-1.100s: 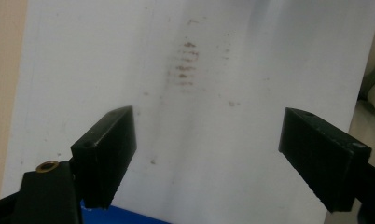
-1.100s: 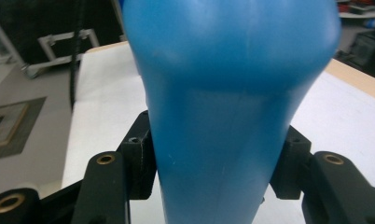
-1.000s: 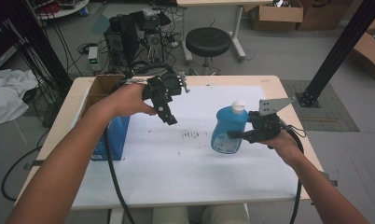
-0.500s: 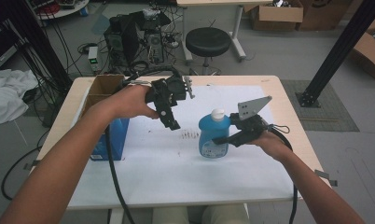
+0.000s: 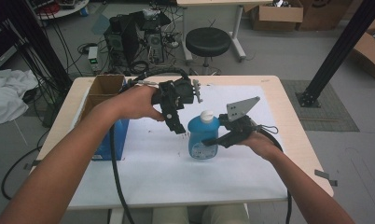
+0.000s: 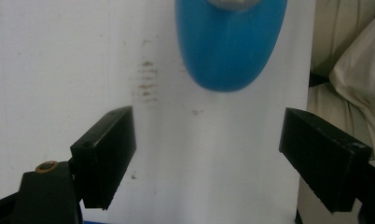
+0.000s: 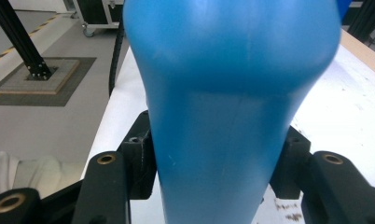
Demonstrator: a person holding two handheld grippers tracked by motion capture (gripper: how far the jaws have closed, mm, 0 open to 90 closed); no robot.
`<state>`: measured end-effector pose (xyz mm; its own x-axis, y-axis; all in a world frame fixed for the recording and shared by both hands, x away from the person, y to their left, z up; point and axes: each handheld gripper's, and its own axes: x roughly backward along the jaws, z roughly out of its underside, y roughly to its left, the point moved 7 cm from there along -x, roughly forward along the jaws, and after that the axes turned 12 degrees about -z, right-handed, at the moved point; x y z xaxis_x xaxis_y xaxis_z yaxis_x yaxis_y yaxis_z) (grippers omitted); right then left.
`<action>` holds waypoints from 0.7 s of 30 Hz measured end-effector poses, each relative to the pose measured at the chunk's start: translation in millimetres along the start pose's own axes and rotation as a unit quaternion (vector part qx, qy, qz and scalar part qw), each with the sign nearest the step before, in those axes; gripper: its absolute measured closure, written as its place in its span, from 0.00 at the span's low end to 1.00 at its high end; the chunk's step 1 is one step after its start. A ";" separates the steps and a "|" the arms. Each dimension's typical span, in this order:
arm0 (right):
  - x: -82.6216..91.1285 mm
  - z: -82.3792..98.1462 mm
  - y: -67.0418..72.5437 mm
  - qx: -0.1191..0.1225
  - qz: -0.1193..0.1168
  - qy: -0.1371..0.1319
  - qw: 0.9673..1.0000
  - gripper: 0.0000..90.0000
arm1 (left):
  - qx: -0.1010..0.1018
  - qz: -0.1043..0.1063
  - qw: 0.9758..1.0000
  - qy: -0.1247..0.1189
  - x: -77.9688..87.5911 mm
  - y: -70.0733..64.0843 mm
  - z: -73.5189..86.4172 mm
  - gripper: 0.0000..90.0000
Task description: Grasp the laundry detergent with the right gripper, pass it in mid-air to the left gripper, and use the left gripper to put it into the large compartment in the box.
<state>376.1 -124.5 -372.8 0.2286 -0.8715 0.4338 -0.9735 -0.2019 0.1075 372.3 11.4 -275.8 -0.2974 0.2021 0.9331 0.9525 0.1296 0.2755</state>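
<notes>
A: Where's the blue bottle (image 5: 203,139)?

B: Mid-table on the white sheet (image 5: 153,172), right of the cardboard box (image 5: 103,88), pinched by the right gripper (image 5: 212,141).

A: And the left gripper (image 5: 178,129)?

B: Its 2 jaws are spread, poised above the bottle's white cap (image 5: 207,115). A careless descent could tip the bottle.

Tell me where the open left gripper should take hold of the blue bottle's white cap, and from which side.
Probably the white cap, from straight above: the blue bottle stands upright, the right gripper already clamps its body, and the left gripper hangs open beside the cap.
</notes>
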 end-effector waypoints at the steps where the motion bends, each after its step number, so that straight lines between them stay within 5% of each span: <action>1: 0.0 0.0 0.0 0.000 0.000 0.000 1.000 0.50 | 0.000 0.000 1.000 0.000 0.0 0.0 0.0 0.21; 21: -25.0 -13.9 -7.8 0.004 -0.008 0.005 1.000 0.50 | -0.009 0.003 1.000 -0.001 -2.5 -2.8 -10.5 0.21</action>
<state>378.1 -94.9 -372.0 0.2438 -0.8638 0.4409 -0.9698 -0.2193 0.1066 371.1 0.4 -276.5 -0.2914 0.2040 0.9346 0.9554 0.1106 0.2737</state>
